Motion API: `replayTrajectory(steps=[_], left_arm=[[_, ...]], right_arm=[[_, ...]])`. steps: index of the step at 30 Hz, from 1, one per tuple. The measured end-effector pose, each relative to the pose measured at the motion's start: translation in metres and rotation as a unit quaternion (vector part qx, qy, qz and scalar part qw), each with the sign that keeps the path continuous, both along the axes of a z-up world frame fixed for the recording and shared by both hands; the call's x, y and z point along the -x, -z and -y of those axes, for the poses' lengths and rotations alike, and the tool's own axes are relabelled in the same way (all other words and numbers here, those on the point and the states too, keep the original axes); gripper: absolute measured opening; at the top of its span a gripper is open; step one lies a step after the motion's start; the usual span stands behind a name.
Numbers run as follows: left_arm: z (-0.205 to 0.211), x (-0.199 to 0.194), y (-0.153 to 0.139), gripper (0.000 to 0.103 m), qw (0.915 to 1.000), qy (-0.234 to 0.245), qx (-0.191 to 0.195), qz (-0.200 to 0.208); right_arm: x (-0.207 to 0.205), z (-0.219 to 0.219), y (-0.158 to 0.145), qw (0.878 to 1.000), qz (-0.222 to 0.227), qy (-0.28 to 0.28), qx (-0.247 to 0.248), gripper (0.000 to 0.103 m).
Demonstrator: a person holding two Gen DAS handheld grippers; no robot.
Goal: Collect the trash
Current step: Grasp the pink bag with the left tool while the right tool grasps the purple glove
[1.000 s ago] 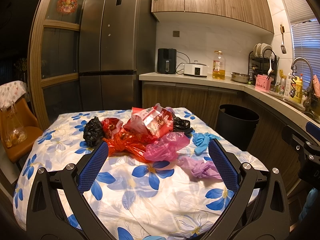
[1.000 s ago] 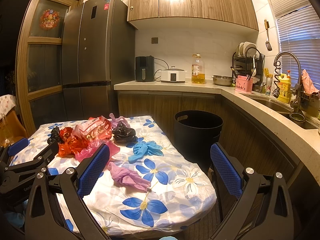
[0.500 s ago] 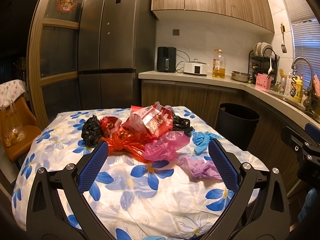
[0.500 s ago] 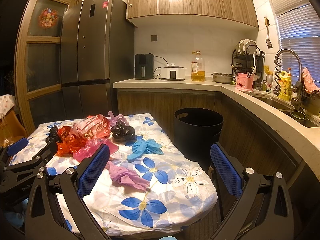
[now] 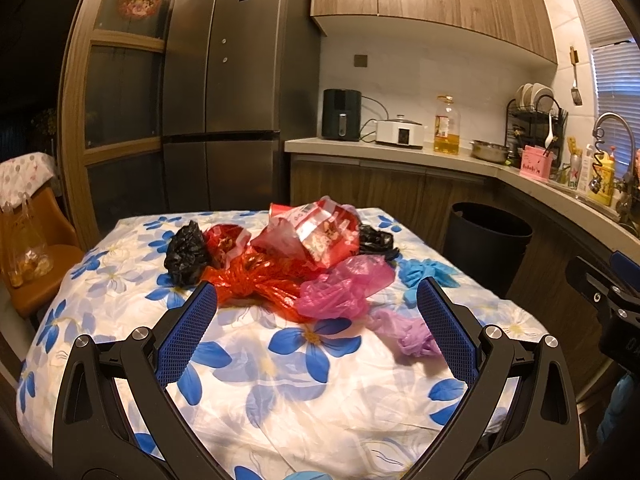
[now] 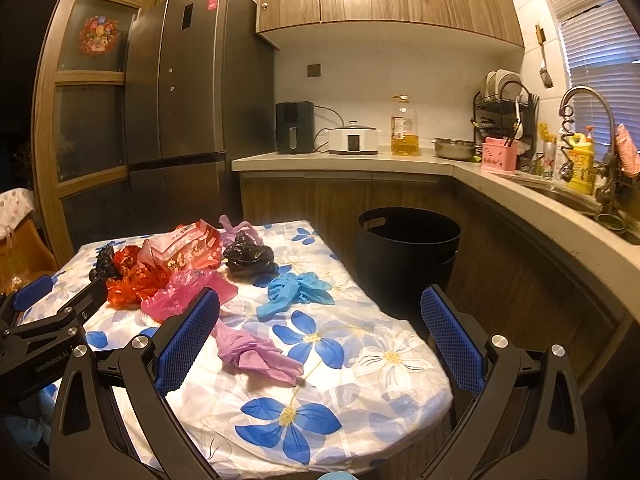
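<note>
Crumpled plastic trash lies on a table under a blue-flower cloth (image 5: 280, 392): a red bag (image 5: 260, 280), a red-and-white snack bag (image 5: 320, 236), two black bags (image 5: 186, 254) (image 6: 248, 258), a pink bag (image 5: 340, 288), a purple wad (image 5: 408, 334) (image 6: 256, 354) and a blue glove (image 6: 294, 292). A black bin (image 5: 486, 246) (image 6: 406, 254) stands on the floor right of the table. My left gripper (image 5: 316, 336) hangs open above the near cloth, short of the pile. My right gripper (image 6: 320, 340) is open over the table's right corner, the purple wad just inside its left finger.
A steel fridge (image 5: 236, 92) and a wooden cabinet (image 5: 116, 92) stand behind the table. The L-shaped counter (image 6: 520, 184) carries an air fryer, cooker, oil bottle, dish rack and sink. An orange chair (image 5: 32, 264) with a bag sits at the left.
Both grippers have drifted slightly; the views shift a little. Both stay open and no trash has moved.
</note>
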State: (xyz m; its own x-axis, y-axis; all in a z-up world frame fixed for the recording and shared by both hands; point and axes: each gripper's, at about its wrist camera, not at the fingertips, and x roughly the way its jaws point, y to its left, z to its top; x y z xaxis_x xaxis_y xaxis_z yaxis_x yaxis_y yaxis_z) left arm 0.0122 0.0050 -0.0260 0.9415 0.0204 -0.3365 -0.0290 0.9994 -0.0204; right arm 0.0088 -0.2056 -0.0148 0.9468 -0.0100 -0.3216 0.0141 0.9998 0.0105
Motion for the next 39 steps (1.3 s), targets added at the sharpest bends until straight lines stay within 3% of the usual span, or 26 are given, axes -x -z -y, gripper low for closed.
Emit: replayTrajectory(steps=[7, 19, 21, 25, 27, 29, 34, 39], left_arm=[[-0.007, -0.017, 0.019, 0.098, 0.9998, -0.004, 0.020, 0.001], [-0.018, -0.056, 0.040, 0.098, 0.9991, -0.018, 0.035, -0.016], [-0.018, -0.061, 0.042, 0.098, 0.9990, -0.019, 0.035, -0.020], [-0.015, -0.071, 0.045, 0.098, 0.9989, -0.018, 0.035, -0.025], [-0.013, -0.076, 0.047, 0.098, 0.9990, -0.016, 0.033, -0.025], [-0.010, -0.082, 0.049, 0.098, 0.9991, -0.016, 0.032, -0.025], [0.000, -0.100, 0.052, 0.097, 0.9994, -0.011, 0.020, -0.027], [0.011, -0.126, 0.058, 0.078, 0.9987, 0.005, 0.011, -0.050]], right_arm=[[-0.029, -0.003, 0.038, 0.999, -0.009, -0.039, -0.012, 0.091], [-0.090, -0.020, 0.102, 0.989, -0.088, -0.111, -0.035, 0.077], [-0.099, -0.026, 0.111, 0.987, -0.103, -0.122, -0.031, 0.071], [-0.107, -0.034, 0.121, 0.983, -0.115, -0.140, -0.020, 0.036], [-0.107, -0.037, 0.124, 0.982, -0.113, -0.151, -0.011, 0.029], [-0.106, -0.037, 0.124, 0.982, -0.110, -0.155, -0.006, 0.015], [-0.100, -0.024, 0.110, 0.984, -0.091, -0.153, -0.025, 0.011], [-0.097, -0.015, 0.098, 0.985, -0.077, -0.150, -0.037, 0.011]])
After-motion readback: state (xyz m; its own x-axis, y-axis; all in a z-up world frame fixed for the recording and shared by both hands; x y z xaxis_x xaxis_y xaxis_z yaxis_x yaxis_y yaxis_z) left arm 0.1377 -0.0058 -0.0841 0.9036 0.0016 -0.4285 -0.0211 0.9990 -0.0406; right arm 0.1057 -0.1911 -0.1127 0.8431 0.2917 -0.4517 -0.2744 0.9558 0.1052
